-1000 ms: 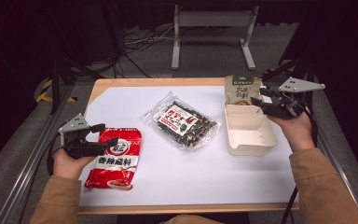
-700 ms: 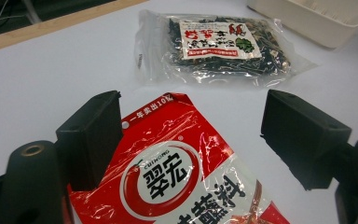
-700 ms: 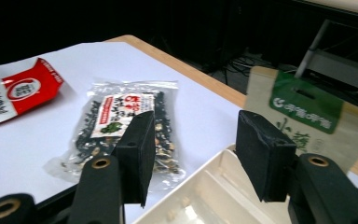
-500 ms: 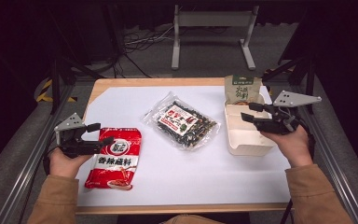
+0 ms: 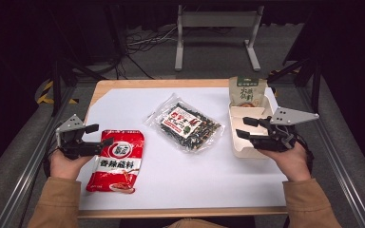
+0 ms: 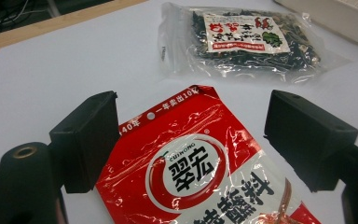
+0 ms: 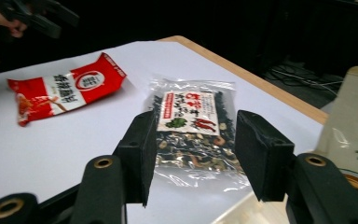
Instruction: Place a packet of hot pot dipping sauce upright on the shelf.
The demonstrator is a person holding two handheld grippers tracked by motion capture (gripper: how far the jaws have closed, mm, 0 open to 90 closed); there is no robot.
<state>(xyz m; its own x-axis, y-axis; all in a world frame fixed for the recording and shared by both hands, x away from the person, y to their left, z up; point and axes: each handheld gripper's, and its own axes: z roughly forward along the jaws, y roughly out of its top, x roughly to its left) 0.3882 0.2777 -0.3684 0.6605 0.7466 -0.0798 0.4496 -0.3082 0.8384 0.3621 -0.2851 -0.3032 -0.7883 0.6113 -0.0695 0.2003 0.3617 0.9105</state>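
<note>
Left gripper [image 5: 100, 135], jaws apart and just widened, straddles the red packet's [image 5: 119, 161] top corner. Right gripper [image 5: 244, 128], jaws apart and empty, sits over the white tray [image 5: 247, 151] at three o'clock.

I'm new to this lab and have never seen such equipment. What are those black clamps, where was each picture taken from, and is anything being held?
A person holds a hand-held gripper in each hand: the left hand-held gripper and the right hand-held gripper. One picture looks down from above the table; the other two come from cameras riding on each gripper. On the table lie a red sauce packet, a clear bag of dark dried food, a white tray and a green pouch standing in it. Both grippers are open; nothing is held.
</note>
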